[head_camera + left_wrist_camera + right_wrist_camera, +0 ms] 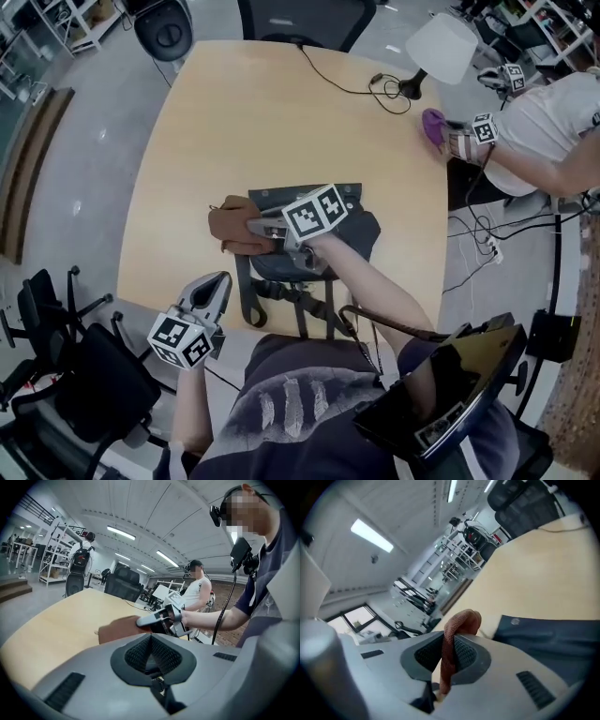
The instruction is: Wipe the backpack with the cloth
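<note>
A dark blue backpack (361, 234) lies flat near the front edge of the wooden table (272, 131), its straps hanging toward me. My right gripper (269, 233) is at the backpack's left edge, shut on a brown cloth (232, 228) that bunches out over the table. In the right gripper view the cloth (457, 629) is pinched between the jaws, with the backpack (548, 634) to the right. My left gripper (219, 281) hovers at the table's front edge, left of the straps, shut with nothing in it. The left gripper view shows the cloth (119, 629) and the right gripper (152, 619) ahead.
A second person (553, 131) sits at the table's right side with marker-cube grippers and a purple item (433, 125). A white lamp (441, 45) and a black cable (347, 89) are at the far right. Office chairs (84, 384) stand around the table.
</note>
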